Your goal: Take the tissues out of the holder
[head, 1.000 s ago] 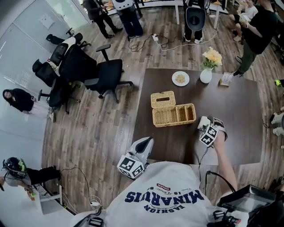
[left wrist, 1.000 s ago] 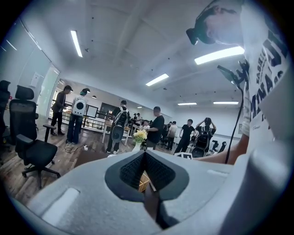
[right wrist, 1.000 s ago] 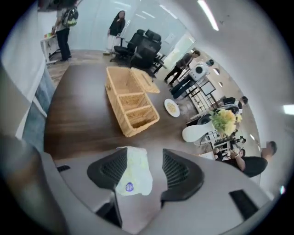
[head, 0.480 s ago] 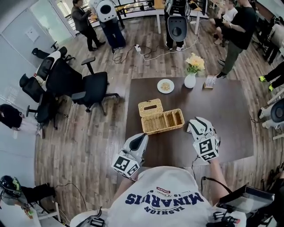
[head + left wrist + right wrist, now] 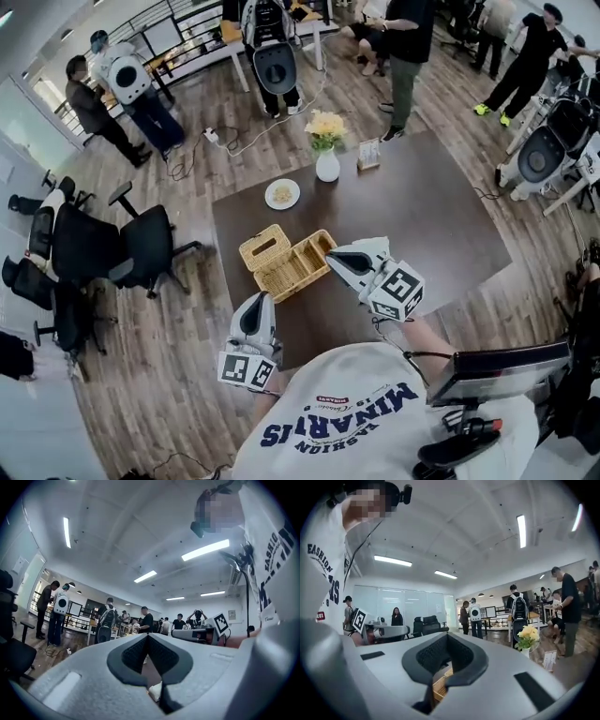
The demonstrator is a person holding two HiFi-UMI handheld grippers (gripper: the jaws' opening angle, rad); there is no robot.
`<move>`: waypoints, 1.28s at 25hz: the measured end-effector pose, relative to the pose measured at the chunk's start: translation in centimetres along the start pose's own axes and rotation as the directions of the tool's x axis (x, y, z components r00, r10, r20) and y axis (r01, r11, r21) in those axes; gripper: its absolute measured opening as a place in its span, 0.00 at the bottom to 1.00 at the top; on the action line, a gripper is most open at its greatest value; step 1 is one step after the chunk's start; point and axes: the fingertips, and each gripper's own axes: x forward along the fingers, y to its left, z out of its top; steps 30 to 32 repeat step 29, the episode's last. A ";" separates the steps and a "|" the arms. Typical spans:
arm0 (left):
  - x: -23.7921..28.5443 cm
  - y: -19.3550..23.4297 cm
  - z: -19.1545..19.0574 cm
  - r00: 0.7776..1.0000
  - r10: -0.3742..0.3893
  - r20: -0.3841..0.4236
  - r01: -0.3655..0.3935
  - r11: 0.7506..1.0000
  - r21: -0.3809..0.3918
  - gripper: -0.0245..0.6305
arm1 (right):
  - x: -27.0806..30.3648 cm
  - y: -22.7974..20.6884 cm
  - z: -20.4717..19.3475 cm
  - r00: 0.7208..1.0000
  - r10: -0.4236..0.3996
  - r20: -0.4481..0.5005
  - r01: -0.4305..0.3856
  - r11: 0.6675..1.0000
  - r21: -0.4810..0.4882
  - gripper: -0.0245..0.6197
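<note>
A wicker holder stands on the dark brown table, with a slotted lid on its left part and open compartments on its right part. No tissue shows at the slot. My right gripper hangs just over the holder's right end, shut and empty; the right gripper view shows wicker below its closed jaws. My left gripper sits near the table's front edge, short of the holder, jaws closed with nothing between them.
Behind the holder are a white plate, a white vase of yellow flowers and a small card. Black office chairs stand to the left. Several people and white robots stand around the room's far side.
The head view has swung, so the table now appears turned. My right gripper rose from the table's right side and came over the holder's right end. The left gripper stayed near the front edge.
</note>
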 end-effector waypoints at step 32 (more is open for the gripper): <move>-2.9 2.0 -0.2 0.998 0.054 -0.043 -0.052 0.998 0.041 0.04 | 1.3 -0.9 0.0 0.999 -0.050 -0.022 0.051 0.998 0.028 0.05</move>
